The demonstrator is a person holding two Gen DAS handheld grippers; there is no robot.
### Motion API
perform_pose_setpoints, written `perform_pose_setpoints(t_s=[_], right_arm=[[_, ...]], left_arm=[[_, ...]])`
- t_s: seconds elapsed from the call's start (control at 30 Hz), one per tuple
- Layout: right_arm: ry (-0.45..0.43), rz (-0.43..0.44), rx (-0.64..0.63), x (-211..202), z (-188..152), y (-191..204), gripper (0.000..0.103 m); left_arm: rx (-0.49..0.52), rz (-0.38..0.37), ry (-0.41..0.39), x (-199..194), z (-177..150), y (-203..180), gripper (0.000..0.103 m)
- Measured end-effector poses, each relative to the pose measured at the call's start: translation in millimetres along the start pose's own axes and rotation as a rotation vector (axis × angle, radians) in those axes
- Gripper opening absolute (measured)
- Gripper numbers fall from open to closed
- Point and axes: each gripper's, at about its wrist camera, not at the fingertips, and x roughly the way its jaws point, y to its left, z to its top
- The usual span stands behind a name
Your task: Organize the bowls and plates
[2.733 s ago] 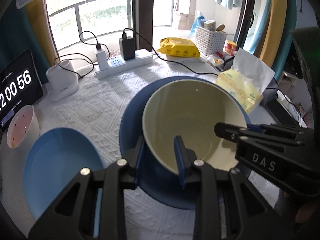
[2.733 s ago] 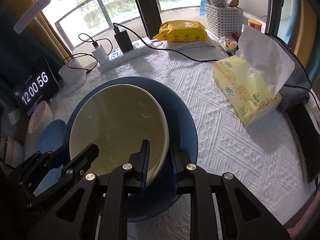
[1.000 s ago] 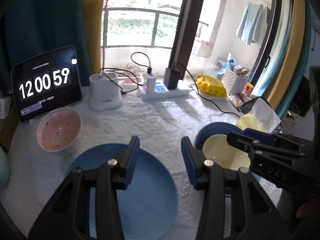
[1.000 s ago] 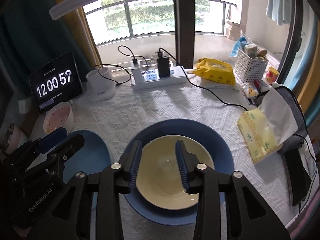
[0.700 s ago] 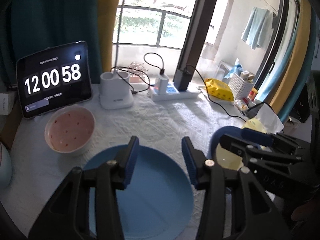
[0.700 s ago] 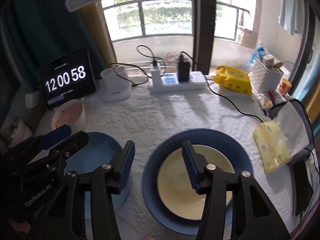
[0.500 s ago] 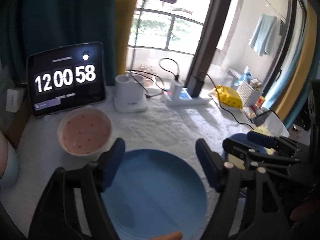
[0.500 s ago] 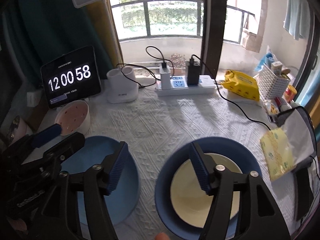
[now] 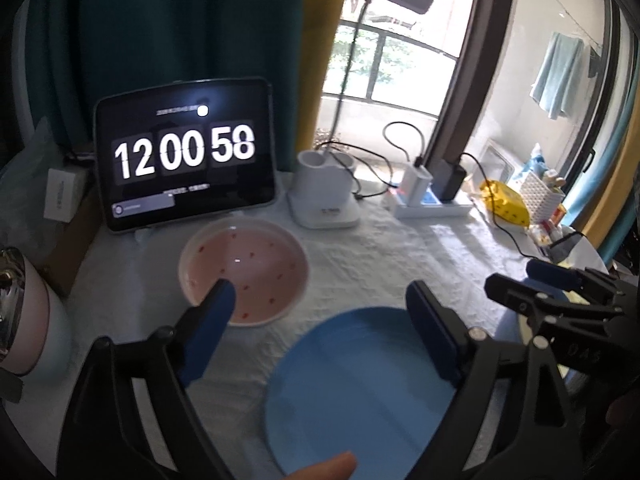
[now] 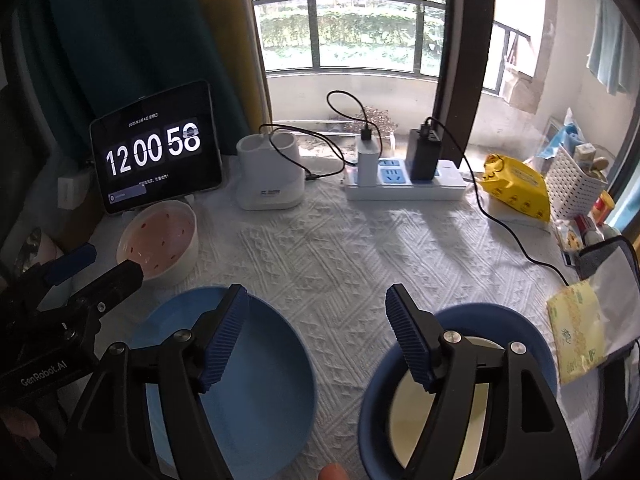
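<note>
A pink speckled bowl (image 9: pixel 244 270) sits at the back left by the tablet; it also shows in the right wrist view (image 10: pixel 158 246). A light blue plate (image 9: pixel 360 392) lies at the front; it also shows in the right wrist view (image 10: pixel 240 384). A cream bowl (image 10: pixel 460 412) rests in a dark blue plate (image 10: pixel 538 348) at the front right. My left gripper (image 9: pixel 320 324) is open and empty, above the table between the pink bowl and the light blue plate. My right gripper (image 10: pixel 316 336) is open and empty, above the cloth between the two blue plates.
A tablet clock (image 9: pixel 184 156), a white holder (image 9: pixel 324 196) and a power strip with cables (image 10: pixel 404 184) line the back. A yellow wipes pack (image 10: pixel 514 188), white basket (image 10: pixel 576 188) and tissue pack (image 10: pixel 580 332) stand at the right. A pink-and-white flask (image 9: pixel 24 316) is far left.
Both grippers let go of the cream bowl, left it in the dark blue plate, rose and opened wide. The left gripper swung left toward the pink bowl.
</note>
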Motion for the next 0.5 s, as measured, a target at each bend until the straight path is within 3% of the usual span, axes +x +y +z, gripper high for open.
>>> perform_pose_setpoints(t_s=[0.5], right_arm=[[0.017, 0.028, -0.004, 31, 16, 27, 0.075]], left_arm=[[-0.069, 0.039, 0.019, 14, 6, 57, 0.088]])
